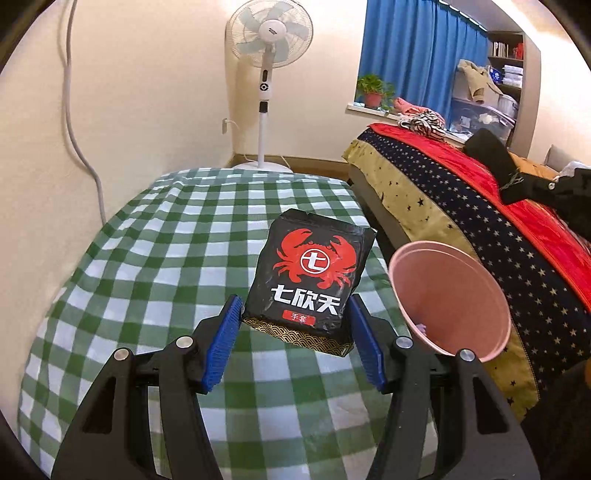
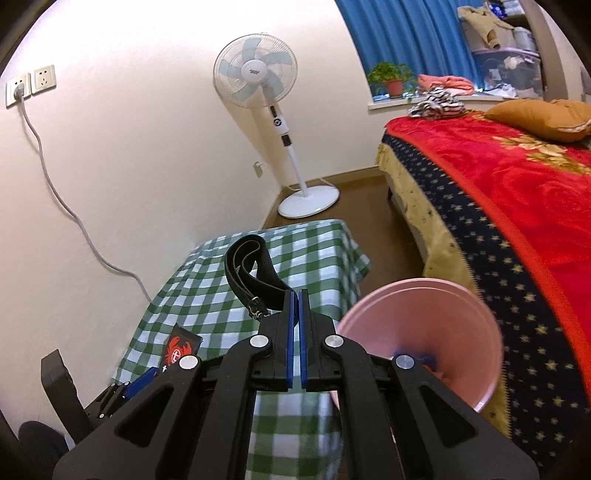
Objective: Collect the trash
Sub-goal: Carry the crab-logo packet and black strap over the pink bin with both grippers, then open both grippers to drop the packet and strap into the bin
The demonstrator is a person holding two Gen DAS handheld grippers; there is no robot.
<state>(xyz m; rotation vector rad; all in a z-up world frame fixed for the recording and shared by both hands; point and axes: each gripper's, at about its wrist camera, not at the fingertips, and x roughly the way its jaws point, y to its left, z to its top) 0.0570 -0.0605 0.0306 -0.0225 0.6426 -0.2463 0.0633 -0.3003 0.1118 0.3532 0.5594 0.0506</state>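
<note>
A black packet printed with a red crab [image 1: 308, 277] sits clamped between the blue pads of the left gripper [image 1: 295, 321], above a green-checked tablecloth [image 1: 147, 258]. The right gripper [image 2: 295, 299], jaws pressed together, pinches a black strap [image 2: 255, 273]. A pink bin [image 2: 424, 332] stands just right of both.

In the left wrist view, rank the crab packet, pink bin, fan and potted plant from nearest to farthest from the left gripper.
1. Crab packet: between the left gripper's fingers.
2. Pink bin: just right, beside the table.
3. Fan: straight ahead, against the far wall.
4. Potted plant: upper right, on the windowsill.
</note>
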